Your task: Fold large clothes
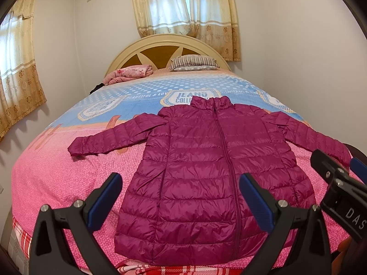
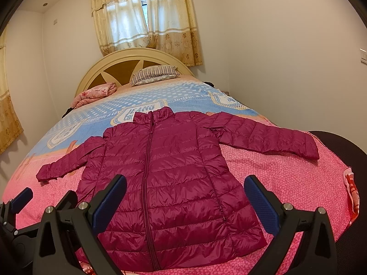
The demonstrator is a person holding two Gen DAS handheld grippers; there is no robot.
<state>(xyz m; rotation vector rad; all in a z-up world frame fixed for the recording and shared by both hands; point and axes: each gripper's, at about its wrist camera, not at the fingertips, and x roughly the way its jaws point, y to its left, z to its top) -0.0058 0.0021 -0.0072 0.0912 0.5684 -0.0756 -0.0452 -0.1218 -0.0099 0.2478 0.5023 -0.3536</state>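
Magenta quilted jacket [image 1: 201, 174] spread flat, front up and zipped, on bed [image 1: 57, 174], collar toward 12 o'clock (headboard [image 1: 160, 45] end), sleeves out toward 9 and 3 o'clock. Left gripper [image 1: 181, 197] and right gripper [image 2: 185, 199] above hem at 6 o'clock, jaws wide apart, holding nothing.

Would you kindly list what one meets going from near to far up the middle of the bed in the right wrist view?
Right claw → magenta puffer jacket → blue dotted bedspread → striped pillow → headboard → curtained window.
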